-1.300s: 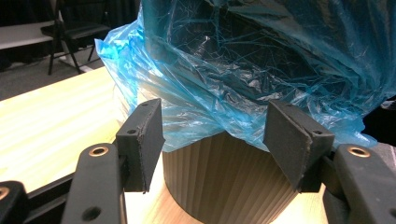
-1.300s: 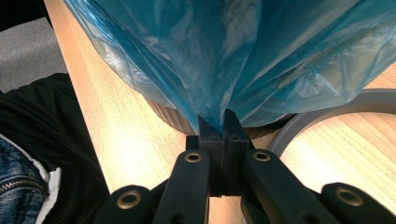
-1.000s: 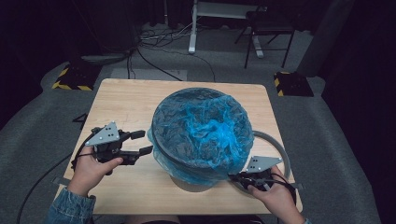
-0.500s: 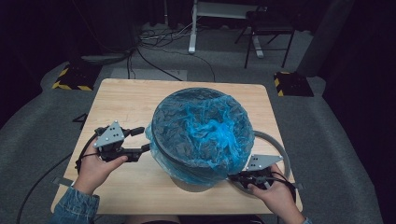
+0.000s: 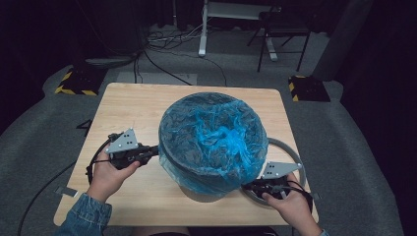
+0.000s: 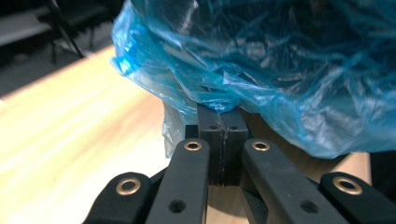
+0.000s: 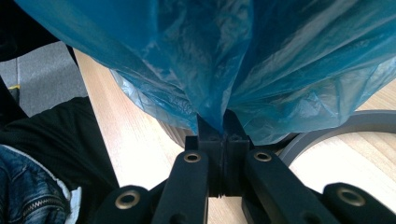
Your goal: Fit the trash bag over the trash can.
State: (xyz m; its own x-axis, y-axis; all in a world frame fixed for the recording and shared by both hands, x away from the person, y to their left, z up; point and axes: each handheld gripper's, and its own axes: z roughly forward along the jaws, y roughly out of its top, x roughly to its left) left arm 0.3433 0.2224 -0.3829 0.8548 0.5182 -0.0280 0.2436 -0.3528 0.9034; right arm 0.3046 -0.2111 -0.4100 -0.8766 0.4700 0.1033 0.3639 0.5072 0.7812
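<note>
On the table (image 5: pixel 133 105), one blue bag (image 5: pixel 211 135), two hand-held grippers

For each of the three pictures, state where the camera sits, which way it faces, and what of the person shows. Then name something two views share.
High view: above the person's side, looking forward and down on the table; both hands and grippers show.
Left gripper view: on the left gripper, facing the blue bag.
Right gripper view: on the right gripper, facing the bag; a denim sleeve shows.
Shared: closed jaws pinching the bag.

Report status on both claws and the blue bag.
Left claw shut on blue bag hem. Right claw shut on hem, opposite side. Bag over bin rim. Grey ring beside right hand; nothing blocking.
</note>
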